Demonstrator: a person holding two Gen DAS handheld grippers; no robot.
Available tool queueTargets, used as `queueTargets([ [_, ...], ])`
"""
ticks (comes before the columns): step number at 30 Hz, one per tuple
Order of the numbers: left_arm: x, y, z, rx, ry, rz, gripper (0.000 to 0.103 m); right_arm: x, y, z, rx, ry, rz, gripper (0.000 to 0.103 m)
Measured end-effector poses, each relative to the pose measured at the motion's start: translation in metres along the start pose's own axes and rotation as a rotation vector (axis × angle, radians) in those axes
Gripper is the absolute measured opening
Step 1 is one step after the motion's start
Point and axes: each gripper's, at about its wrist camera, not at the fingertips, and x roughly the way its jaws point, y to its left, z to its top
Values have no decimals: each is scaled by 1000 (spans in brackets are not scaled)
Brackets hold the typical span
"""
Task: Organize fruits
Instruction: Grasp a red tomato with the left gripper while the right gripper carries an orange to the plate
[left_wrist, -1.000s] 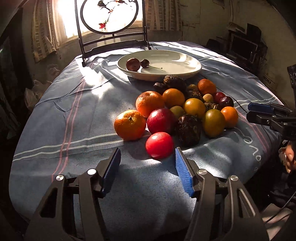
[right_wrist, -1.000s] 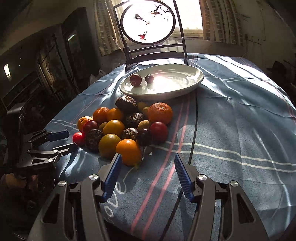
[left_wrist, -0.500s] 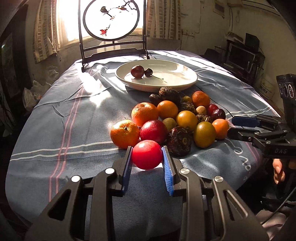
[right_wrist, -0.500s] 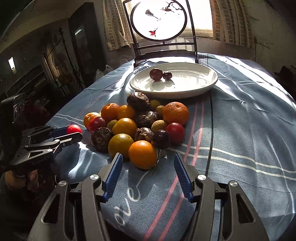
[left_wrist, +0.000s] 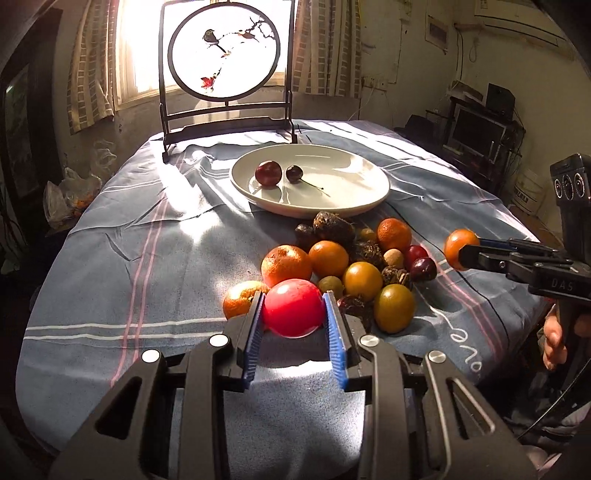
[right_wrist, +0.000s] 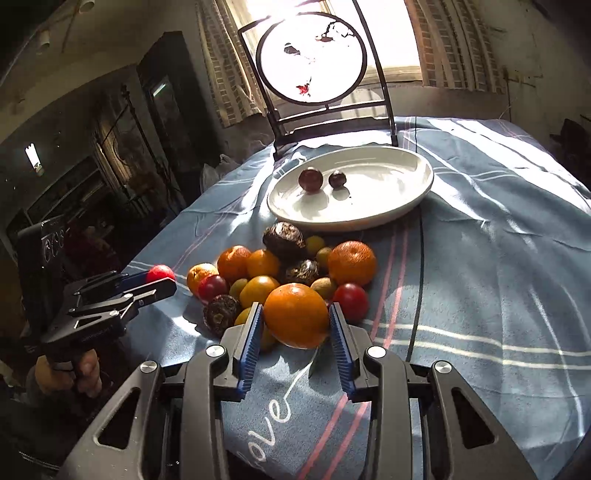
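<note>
My left gripper (left_wrist: 293, 314) is shut on a red round fruit (left_wrist: 293, 308), held above the cloth at the near edge of the fruit pile (left_wrist: 354, 266). My right gripper (right_wrist: 296, 319) is shut on an orange (right_wrist: 296, 314), lifted over the pile (right_wrist: 280, 269). That orange also shows in the left wrist view (left_wrist: 458, 248), and the red fruit in the right wrist view (right_wrist: 159, 274). A white plate (left_wrist: 365, 184) behind the pile holds a dark red plum (left_wrist: 268, 172) and a cherry (left_wrist: 294, 173).
The table has a blue striped cloth (left_wrist: 129, 258). A round painted screen on a dark stand (left_wrist: 225, 55) stands at the table's far edge behind the plate. A monitor and shelves (left_wrist: 476, 129) are at the right wall.
The left gripper closed on the red fruit and lifted it. The right gripper moved forward, closed on the orange and raised it off the pile.
</note>
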Motion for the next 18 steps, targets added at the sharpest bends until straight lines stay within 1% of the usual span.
queueTargets([
  [2,10,0,19,0,-8,-13,30,-2,-12,21,24,-24,-11,36],
  [4,25,1,41,-11,-8,-33,30,5,-23,42,48,-31,-10,36],
  [7,52,2,74,-36,4,-61,31,28,-38,69,74,-15,-34,36],
  [9,74,0,91,-30,15,-44,31,50,-44,82,77,3,-61,36],
  [13,123,-1,107,-42,91,-20,31,91,-49,95,105,60,-72,36],
  [17,153,-1,111,-35,160,-7,32,111,-48,99,102,88,-98,38],
  [18,155,0,111,-38,164,-6,39,111,-48,100,103,76,-108,42],
])
